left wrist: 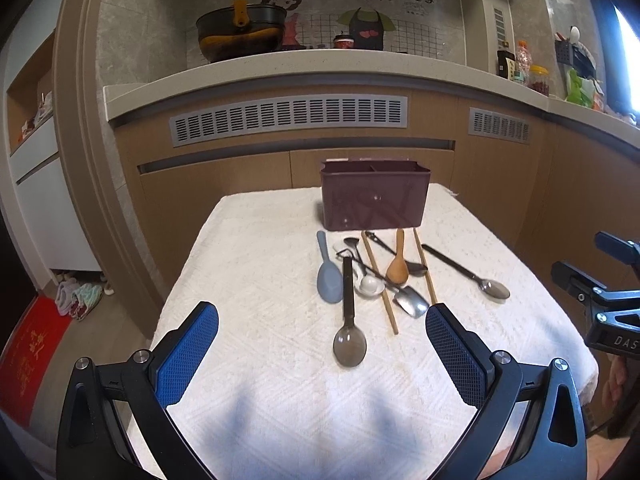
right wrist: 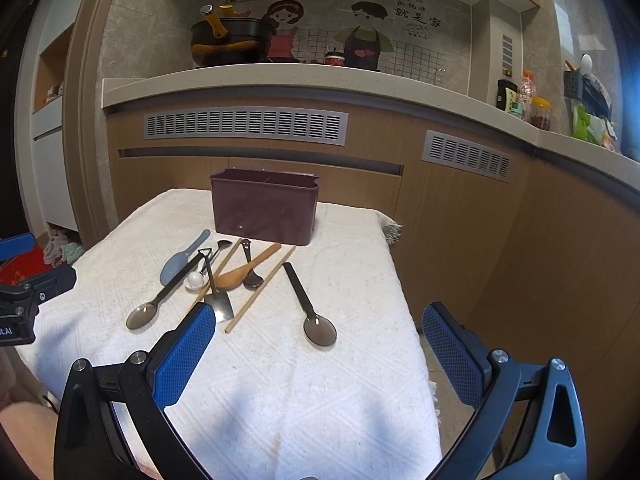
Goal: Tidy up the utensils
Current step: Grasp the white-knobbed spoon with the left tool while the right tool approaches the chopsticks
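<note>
A dark maroon utensil holder (left wrist: 375,196) with a divider stands at the far end of the white cloth-covered table (left wrist: 248,280); it also shows in the right wrist view (right wrist: 264,208). In front of it lie several utensils: a blue rice paddle (left wrist: 329,276), a black-handled spoon (left wrist: 349,320), a wooden spoon (left wrist: 398,264), chopsticks (left wrist: 380,284), a steel spatula-spoon (left wrist: 408,300) and another black-handled spoon (left wrist: 468,272), also in the right wrist view (right wrist: 310,308). My left gripper (left wrist: 322,320) is open and empty, short of the utensils. My right gripper (right wrist: 318,324) is open and empty above the table's near right part.
A kitchen counter (left wrist: 320,68) with a black pan (left wrist: 240,32) runs behind the table. Wooden cabinets with vents stand below it. Bottles and jars (right wrist: 528,96) sit on the counter at right. The table's right edge (right wrist: 416,320) drops to the floor.
</note>
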The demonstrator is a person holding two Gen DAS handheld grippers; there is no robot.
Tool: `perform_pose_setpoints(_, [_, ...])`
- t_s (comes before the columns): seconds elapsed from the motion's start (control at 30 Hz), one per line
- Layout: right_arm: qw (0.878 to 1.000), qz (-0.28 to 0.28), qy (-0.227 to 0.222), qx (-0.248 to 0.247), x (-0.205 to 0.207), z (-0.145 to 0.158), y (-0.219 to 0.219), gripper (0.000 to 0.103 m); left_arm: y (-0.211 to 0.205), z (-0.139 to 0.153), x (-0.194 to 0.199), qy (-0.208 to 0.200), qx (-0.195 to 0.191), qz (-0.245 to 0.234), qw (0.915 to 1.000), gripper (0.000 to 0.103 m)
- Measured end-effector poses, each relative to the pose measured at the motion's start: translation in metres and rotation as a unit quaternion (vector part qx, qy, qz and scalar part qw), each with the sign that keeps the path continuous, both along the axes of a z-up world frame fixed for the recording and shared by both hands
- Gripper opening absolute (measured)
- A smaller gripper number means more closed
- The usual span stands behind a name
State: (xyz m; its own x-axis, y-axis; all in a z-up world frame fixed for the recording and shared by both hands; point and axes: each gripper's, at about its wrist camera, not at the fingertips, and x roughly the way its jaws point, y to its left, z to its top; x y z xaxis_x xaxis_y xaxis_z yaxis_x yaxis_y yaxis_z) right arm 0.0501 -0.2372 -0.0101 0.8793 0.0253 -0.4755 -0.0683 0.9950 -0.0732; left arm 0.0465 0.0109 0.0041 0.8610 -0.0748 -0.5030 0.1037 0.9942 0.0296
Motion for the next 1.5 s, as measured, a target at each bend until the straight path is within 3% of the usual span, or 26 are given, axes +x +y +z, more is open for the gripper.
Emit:
perform_pose_setpoints(0.17, [0.999, 0.018, 0.019, 0.026, 0.029, 0.001, 0.0, 0.103, -0.007, 0.008, 0.024, -0.01, 0.007, -0.005, 0.9999, 0.103])
perform_pose_setpoints(0.5, [0.998, 0.03, 0.052, 0.008, 0.089, -0.002, 0.006, 0.103, -0.019, 0.019, 0.092, -0.015, 0.0, -0.017, 0.9997, 0.103])
perform_pose_setpoints(0.7, [0.996, 0.015, 0.083, 0.005, 0.128, -0.015, 0.006, 0.103, -0.016, -0.001, 0.138, 0.012, -0.011, -0.033, 0.9993, 0.103])
perform_pose_setpoints(0.9, [0.994, -0.006, 0.109, -0.015, 0.164, -0.033, 0.008, 0.103, 0.01, -0.024, 0.178, 0.042, -0.029, -0.012, 0.9986, 0.102])
perform_pose_setpoints(1.0, [0.994, 0.012, 0.112, -0.016, 0.181, -0.041, 0.013, 0.103, 0.026, -0.031, 0.192, 0.051, -0.038, 0.003, 0.998, 0.102])
perform_pose_setpoints(1.13, [0.991, 0.041, 0.128, -0.02, 0.203, -0.055, 0.03, 0.103, 0.045, -0.04, 0.203, 0.068, -0.059, 0.017, 0.9958, 0.089])
perform_pose_setpoints(1.3, [0.984, 0.07, 0.155, -0.044, 0.218, -0.074, 0.054, 0.102, 0.037, -0.058, 0.203, 0.105, -0.059, -0.021, 0.9925, 0.083])
perform_pose_setpoints(1.43, [0.983, 0.045, 0.149, -0.102, 0.218, -0.08, 0.059, 0.102, 0.018, -0.066, 0.194, 0.13, -0.066, -0.069, 0.9868, 0.075])
perform_pose_setpoints(1.5, [0.983, 0.031, 0.151, -0.1, 0.216, -0.08, 0.05, 0.102, 0.008, -0.068, 0.188, 0.142, -0.068, -0.09, 0.9834, 0.068])
